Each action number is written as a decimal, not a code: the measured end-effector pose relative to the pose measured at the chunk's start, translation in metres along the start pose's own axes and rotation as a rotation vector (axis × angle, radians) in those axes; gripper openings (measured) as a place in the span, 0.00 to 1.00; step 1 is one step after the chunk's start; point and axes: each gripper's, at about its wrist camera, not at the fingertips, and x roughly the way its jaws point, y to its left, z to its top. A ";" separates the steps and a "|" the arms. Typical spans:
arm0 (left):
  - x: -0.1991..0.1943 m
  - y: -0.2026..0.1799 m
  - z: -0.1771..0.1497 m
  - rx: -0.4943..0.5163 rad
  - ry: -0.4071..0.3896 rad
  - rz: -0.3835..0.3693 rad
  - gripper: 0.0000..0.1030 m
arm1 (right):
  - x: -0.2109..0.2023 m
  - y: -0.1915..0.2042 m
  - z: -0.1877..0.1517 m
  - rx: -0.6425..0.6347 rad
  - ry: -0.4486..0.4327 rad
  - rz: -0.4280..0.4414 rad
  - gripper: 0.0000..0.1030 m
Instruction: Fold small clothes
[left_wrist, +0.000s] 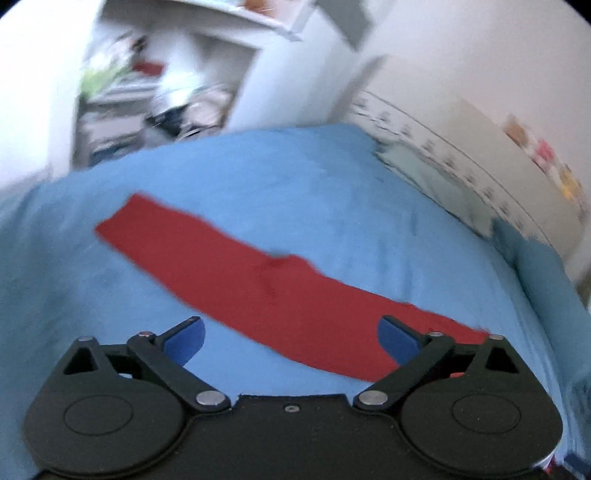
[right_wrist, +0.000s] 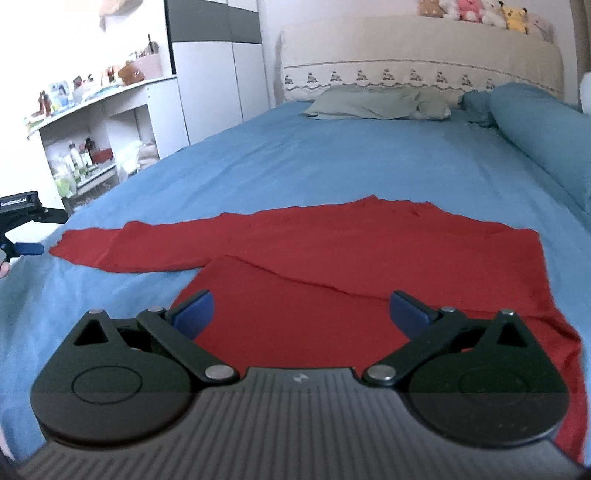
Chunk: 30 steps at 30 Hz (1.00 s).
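Note:
A red long-sleeved garment (right_wrist: 332, 258) lies flat on the blue bedsheet (right_wrist: 332, 158), one sleeve stretched out to the left and a fold across its body. My right gripper (right_wrist: 301, 314) is open and empty, hovering over the garment's near part. My left gripper (left_wrist: 291, 338) is open and empty, just above the sheet beside the stretched red sleeve (left_wrist: 240, 273). The left wrist view is blurred by motion. The left gripper also shows at the left edge of the right wrist view (right_wrist: 22, 236), near the sleeve's end.
A grey-green pillow (right_wrist: 376, 103) and a rolled blue duvet (right_wrist: 543, 133) lie at the bed's head and right side. A cream headboard (right_wrist: 421, 59) carries plush toys. White shelves (right_wrist: 92, 140) with bottles and a wardrobe (right_wrist: 218, 74) stand left of the bed.

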 end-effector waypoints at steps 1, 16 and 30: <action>0.008 0.011 0.000 -0.023 -0.002 0.014 0.92 | 0.005 0.008 -0.003 -0.018 -0.003 -0.009 1.00; 0.082 0.062 0.031 -0.120 -0.108 0.176 0.60 | 0.082 0.052 -0.012 -0.070 0.041 0.008 1.00; 0.044 -0.020 0.056 0.033 -0.170 0.123 0.05 | 0.089 0.028 -0.011 0.022 0.000 0.002 1.00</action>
